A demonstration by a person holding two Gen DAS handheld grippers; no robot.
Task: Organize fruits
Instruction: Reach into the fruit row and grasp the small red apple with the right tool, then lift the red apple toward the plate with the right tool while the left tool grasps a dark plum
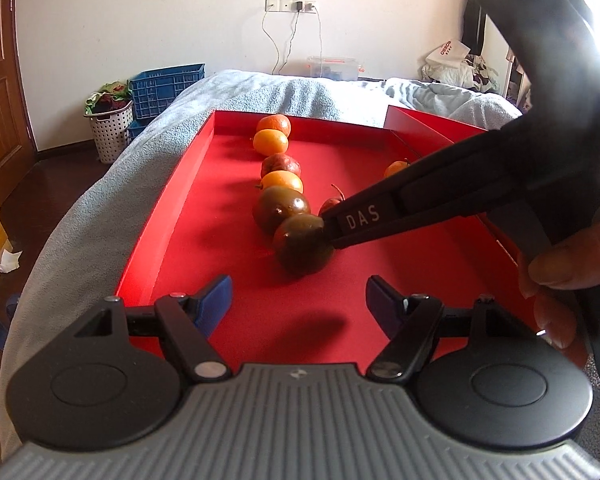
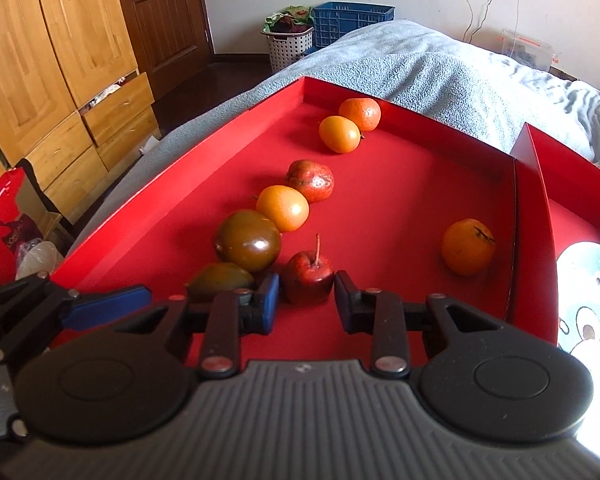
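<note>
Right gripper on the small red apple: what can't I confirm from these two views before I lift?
- Small red apple: in the left wrist view, mostly hidden behind the right gripper; only its top and stem show.
- Pad contact: in the right wrist view, the right gripper flanks the apple, but its far sides are hidden.
- Nearest dark tomato: lower half cut off by the gripper's blue pad.

A home bedroom: a bed [image 2: 400, 64] under a grey blanket, wooden wardrobe doors [image 2: 40, 40] with drawers, a dark panelled door [image 2: 164, 12], a white laundry basket [image 2: 290, 46], and wall sockets [image 1: 290, 5] with trailing cables.
</note>
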